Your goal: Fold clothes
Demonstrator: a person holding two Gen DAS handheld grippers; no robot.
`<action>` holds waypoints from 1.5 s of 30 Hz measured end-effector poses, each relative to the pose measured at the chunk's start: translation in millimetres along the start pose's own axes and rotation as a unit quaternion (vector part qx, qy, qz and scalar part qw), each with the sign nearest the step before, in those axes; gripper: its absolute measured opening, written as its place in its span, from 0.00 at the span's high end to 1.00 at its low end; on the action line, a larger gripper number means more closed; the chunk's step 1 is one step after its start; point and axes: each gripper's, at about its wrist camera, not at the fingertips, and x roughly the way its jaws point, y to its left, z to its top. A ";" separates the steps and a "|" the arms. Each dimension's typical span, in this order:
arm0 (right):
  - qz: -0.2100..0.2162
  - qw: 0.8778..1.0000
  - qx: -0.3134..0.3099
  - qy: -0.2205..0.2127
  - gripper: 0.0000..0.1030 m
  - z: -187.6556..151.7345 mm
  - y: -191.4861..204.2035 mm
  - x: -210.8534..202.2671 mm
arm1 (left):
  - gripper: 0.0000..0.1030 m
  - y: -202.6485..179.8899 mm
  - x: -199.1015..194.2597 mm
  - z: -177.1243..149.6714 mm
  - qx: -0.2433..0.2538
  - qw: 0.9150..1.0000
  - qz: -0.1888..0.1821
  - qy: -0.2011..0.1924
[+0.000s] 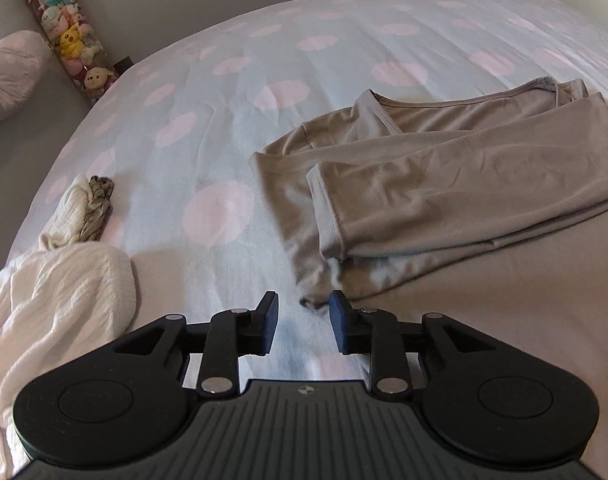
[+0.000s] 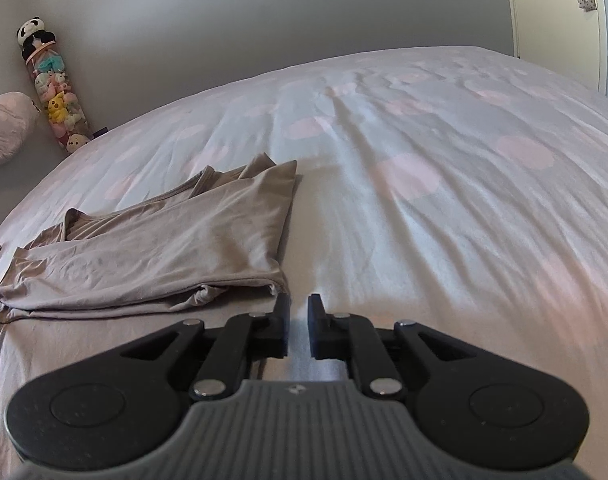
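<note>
A taupe long-sleeved garment [image 1: 444, 176] lies partly folded on the bed, with its sleeves laid across its body. In the right wrist view the same garment [image 2: 163, 252] lies at the left. My left gripper [image 1: 304, 314] is open low over the sheet, and the garment's near left corner [image 1: 310, 301] lies just between its fingertips. My right gripper [image 2: 299, 312] is open with a narrow gap, and only the sheet shows between its fingers. The garment's near right corner [image 2: 277, 285] sits just ahead of its left finger.
The bed sheet [image 1: 223, 120] is pale blue with pink dots. White ribbed clothing [image 1: 55, 300] is heaped at the near left, with small rolled items [image 1: 91, 204] beyond it. A tube of plush toys [image 2: 55, 92] and a pillow [image 1: 11, 72] stand by the far wall.
</note>
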 end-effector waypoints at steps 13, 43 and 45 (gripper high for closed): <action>0.053 0.994 0.068 0.069 0.57 -13.6 -10.7 -45.0 | 0.56 1.2 -80.5 -98.4 -0.080 0.991 -0.085 0.065; -0.011 0.965 -0.074 0.253 0.92 -75.4 50.8 -100.4 | 0.97 -5.8 -89.4 -143.9 -0.139 0.973 -0.124 0.139; 0.000 0.970 -0.064 0.235 0.95 -73.2 47.6 -104.6 | 0.97 -0.6 -90.2 -144.4 -0.160 0.969 -0.140 0.126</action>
